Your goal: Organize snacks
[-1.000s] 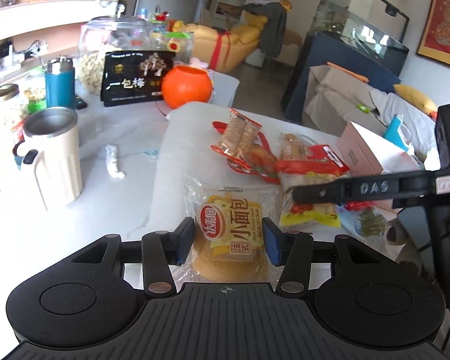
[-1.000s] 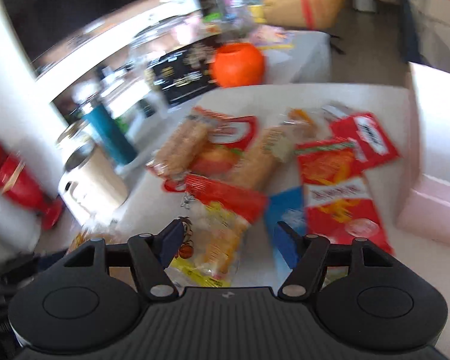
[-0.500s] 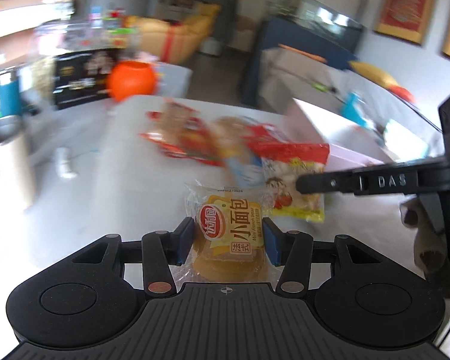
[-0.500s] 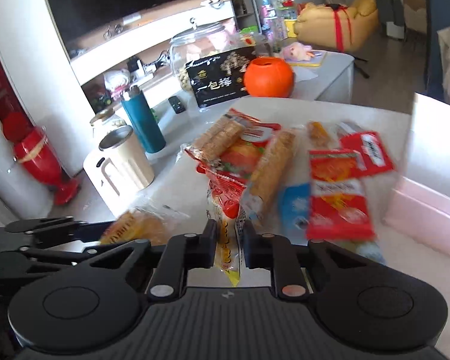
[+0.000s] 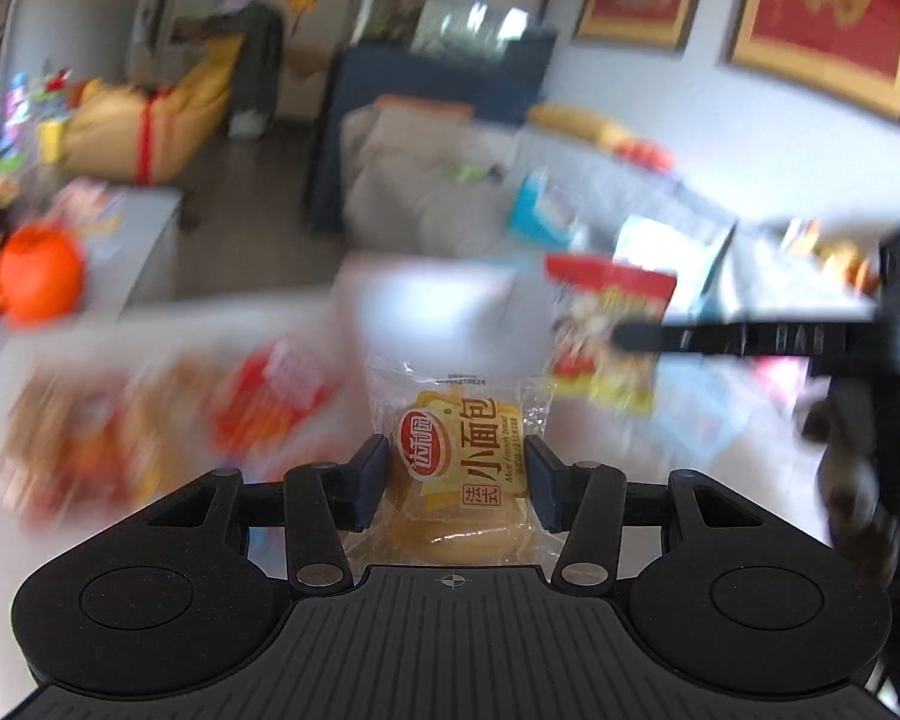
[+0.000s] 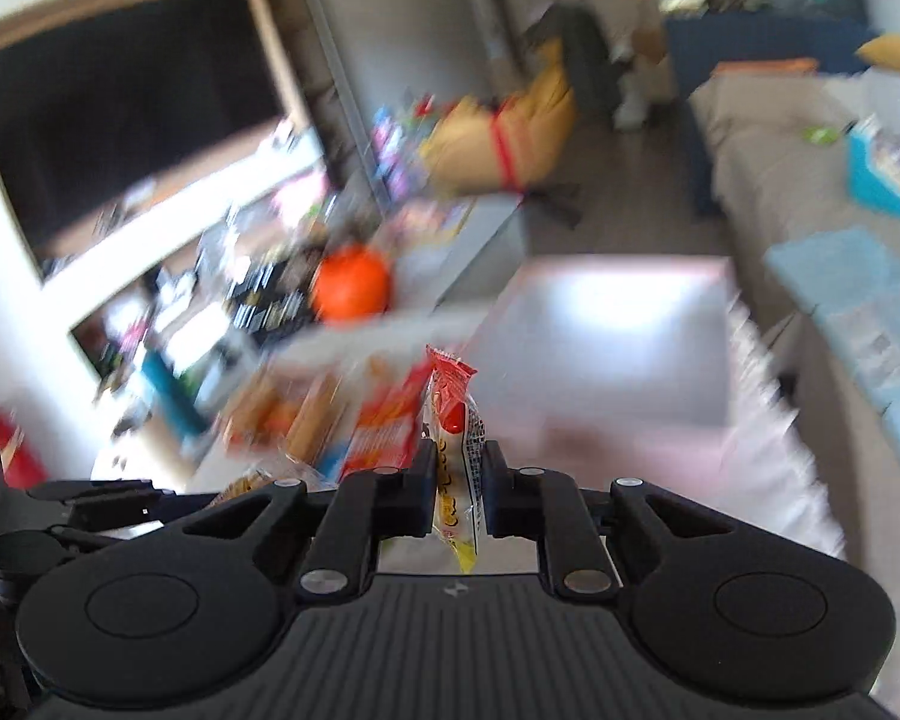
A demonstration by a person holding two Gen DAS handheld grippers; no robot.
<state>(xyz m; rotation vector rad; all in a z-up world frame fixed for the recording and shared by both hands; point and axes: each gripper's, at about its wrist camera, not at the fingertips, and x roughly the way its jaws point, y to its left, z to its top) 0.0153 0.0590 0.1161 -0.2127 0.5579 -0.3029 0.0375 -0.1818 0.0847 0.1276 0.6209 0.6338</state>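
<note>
Both grippers had risen off the table since a second earlier. Left gripper [image 5: 455,477] clamped the bread pack [image 5: 459,462], lifted clear at 12 o'clock. Right gripper [image 6: 455,498] pinched the red-yellow packet [image 6: 455,450] edgewise above the blurred box [image 6: 618,348].

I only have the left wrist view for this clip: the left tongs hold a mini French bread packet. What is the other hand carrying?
Observer: The right tongs are shut on a thin red and yellow snack packet, held edge-on and upright between the pads.
Operator: Is my bread visible from that side?
Observer: Only partly: a bit of the mini French bread packet peeks out at lower left, above the left tongs.
Operator: What lies ahead of the right tongs?
Observer: A pale pink box, blurred, just beyond the packet.
</note>
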